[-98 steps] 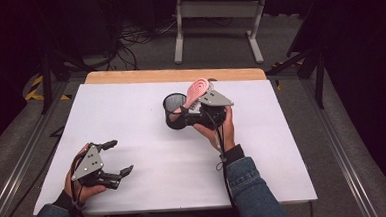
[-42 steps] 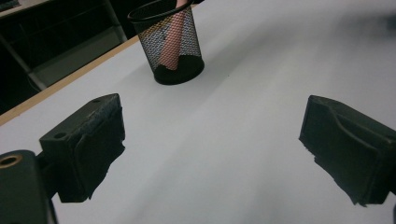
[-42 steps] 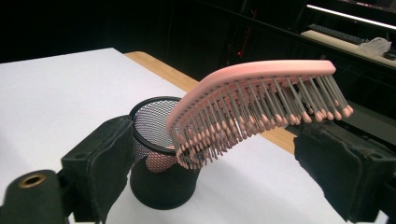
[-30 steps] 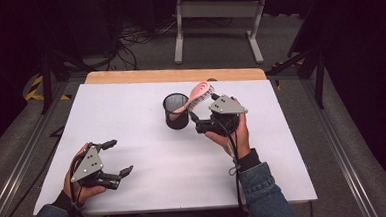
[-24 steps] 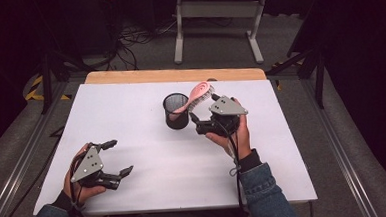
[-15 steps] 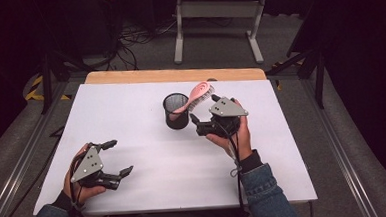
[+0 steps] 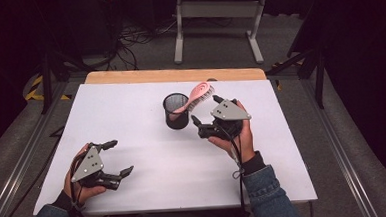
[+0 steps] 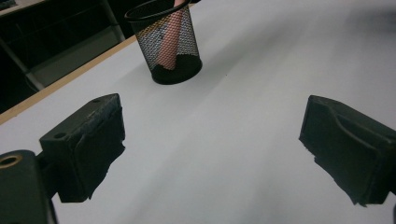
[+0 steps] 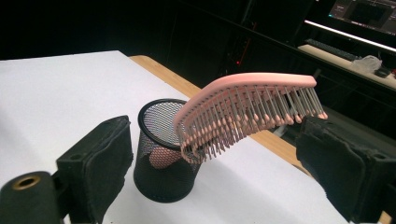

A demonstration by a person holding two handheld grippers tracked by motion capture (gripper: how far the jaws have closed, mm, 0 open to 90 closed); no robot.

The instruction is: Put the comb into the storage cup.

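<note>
- The pink hairbrush (image 7: 196,96) is standing handle-down in the black mesh cup (image 7: 176,111), its bristled head leaning out over the rim toward the right gripper (image 7: 205,116).
- In the right gripper view the brush head (image 9: 247,109) is hanging between and just beyond the two black jaws, bristles facing down; the jaws are standing wide apart, with neither pad pressing on it, though the far tip of the bristles looks very close to the right-hand jaw.
- The step in hand, as I judge it, is the release: the brush is resting in the cup (image 9: 163,149) on its own and the right gripper is sitting open just behind it.
- The left gripper (image 7: 114,157) is idling low over the white table (image 7: 130,97), well apart from the cup, which sits ahead of it and to its left (image 8: 169,44); its jaws are spread with only bare table between them.
- Through the mesh in the left gripper view the pink handle (image 8: 167,39) is reaching down to the cup's base.
- The next move probably calls for drawing the right gripper straight back toward the person, keeping the jaws open so that no pad is catching the bristles.
- A snag there could tip the light cup, since the brush is leaning heavily to one side.
</note>
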